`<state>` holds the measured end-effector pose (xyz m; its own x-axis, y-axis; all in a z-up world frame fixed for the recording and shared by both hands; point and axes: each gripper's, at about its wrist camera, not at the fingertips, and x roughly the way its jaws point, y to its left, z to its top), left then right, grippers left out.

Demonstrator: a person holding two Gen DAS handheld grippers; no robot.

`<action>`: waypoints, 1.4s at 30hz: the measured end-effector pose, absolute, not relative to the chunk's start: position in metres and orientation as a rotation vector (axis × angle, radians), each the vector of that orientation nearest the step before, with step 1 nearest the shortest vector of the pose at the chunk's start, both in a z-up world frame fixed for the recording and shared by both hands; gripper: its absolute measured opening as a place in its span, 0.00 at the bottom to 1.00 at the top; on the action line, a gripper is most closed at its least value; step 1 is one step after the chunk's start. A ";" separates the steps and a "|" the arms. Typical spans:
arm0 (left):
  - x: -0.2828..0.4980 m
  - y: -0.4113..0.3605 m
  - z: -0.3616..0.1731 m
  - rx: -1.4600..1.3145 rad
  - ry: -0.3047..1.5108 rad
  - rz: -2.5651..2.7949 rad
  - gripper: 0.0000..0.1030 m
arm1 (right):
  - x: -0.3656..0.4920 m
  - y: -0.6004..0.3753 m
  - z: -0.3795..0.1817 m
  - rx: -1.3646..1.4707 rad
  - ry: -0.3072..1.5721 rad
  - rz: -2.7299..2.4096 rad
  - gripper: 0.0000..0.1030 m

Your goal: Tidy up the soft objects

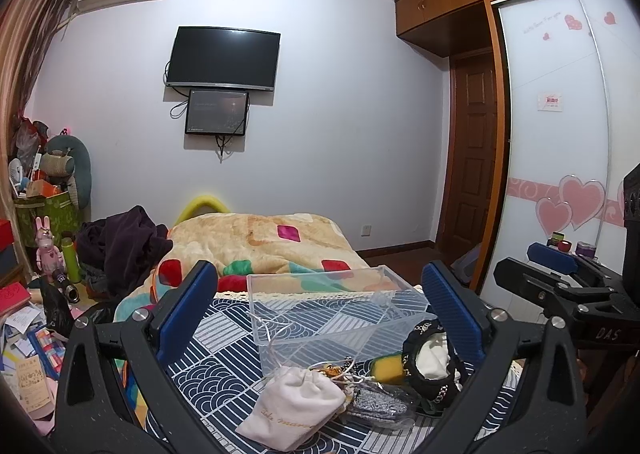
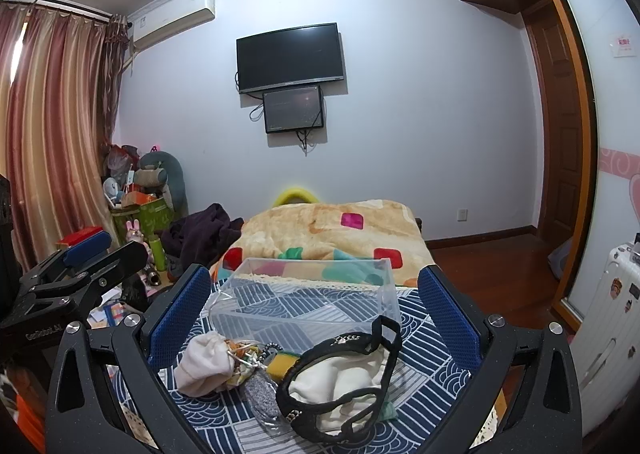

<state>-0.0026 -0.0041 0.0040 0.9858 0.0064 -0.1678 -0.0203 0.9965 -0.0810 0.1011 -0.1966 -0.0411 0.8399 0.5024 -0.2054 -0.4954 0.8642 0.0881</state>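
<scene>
- You're looking over the patterned blue-and-white cloth (image 2: 420, 338), with the bed and its blanket (image 2: 320, 230) behind it: that's your workspace.
- The clear plastic bin (image 2: 308, 294) sits at the far side of the cloth, open-topped and, as far as I can tell, with nothing in it. That looks like the place for the soft things.
- Nearest the right gripper (image 2: 316, 314) lies the black-trimmed pouch (image 2: 340, 382) with white cloth inside, just short of the bin's front wall.
- Left of it, the white drawstring bag (image 2: 204, 366) lies on its side, touching a small heap of beads and cord; the left view shows it low and centred (image 1: 292, 406).
- Between the two, a yellow sponge (image 2: 282, 364) and a grey glittery piece (image 2: 260, 394) are tucked in close.
- Your left gripper (image 1: 320, 310) has its jaws spread wide with nothing between them; the right one's jaws stand just as wide and bare.
- Both grippers hover level above the pile, side by side, pointing at the bin.
- My call: take one item at a time. Drop the right gripper over the pouch's trim, pinch fabric rather than cord, and lift clear before crossing the bin wall.
- Watch the beads: they may snag and drag along.
</scene>
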 end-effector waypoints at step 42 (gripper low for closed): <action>0.054 0.017 -0.133 -0.135 0.688 -0.102 0.24 | 0.156 -0.212 -0.150 0.067 0.723 0.611 0.49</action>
<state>0.0544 0.0167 -0.1333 0.7679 -0.1383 -0.6255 0.0489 0.9862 -0.1580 0.1559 -0.2125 -0.1500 0.5847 0.5455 -0.6004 -0.5005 0.8251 0.2621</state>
